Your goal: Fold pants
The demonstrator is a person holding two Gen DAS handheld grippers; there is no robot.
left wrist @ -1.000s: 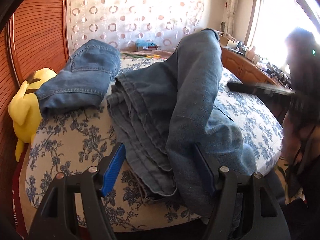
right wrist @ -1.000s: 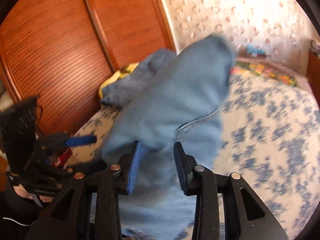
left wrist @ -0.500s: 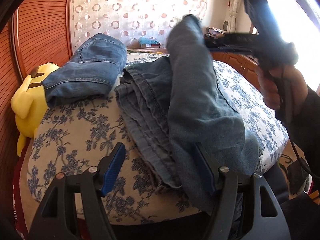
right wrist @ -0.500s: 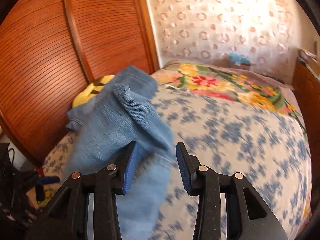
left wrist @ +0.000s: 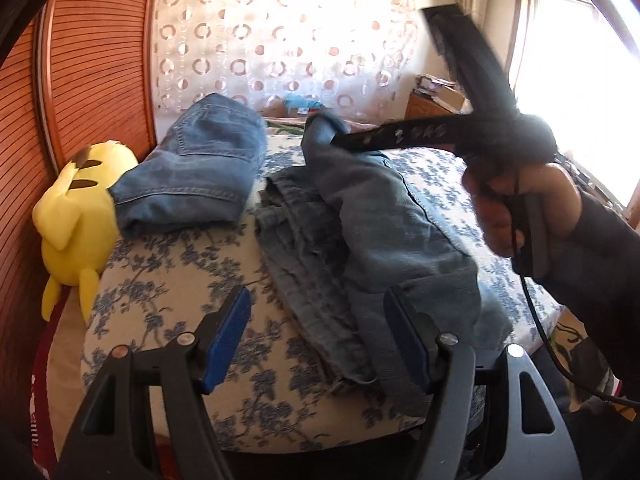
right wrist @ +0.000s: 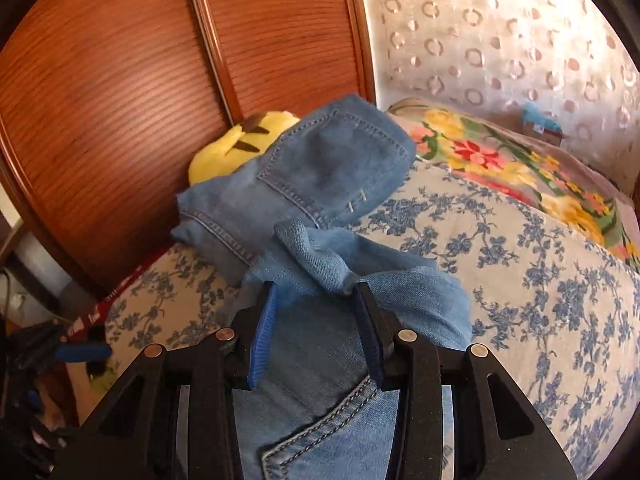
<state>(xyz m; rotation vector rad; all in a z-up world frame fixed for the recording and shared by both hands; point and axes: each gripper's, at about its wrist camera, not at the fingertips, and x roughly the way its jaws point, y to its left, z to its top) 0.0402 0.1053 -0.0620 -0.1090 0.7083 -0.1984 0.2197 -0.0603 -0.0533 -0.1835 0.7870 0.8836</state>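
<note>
Left wrist view shows the left tongs (left wrist: 316, 342) standing wide and empty over the near edge of the bed (left wrist: 168, 276), with the waist end of the jeans (left wrist: 372, 232) lying just ahead of and partly behind their right-hand pad. Right tongs (right wrist: 314, 330), held in a hand (left wrist: 516, 204), are narrowed on the bunched hem of the leg, carrying it over the body of the jeans; the grip looks firm, though blur makes the contact hard to confirm. A folded pair of jeans (right wrist: 304, 176) and a yellow plush toy (left wrist: 76, 220) lie beyond. This looks like the lengthwise fold; next, lay the hem down squarely on the waist end and let go.
</note>
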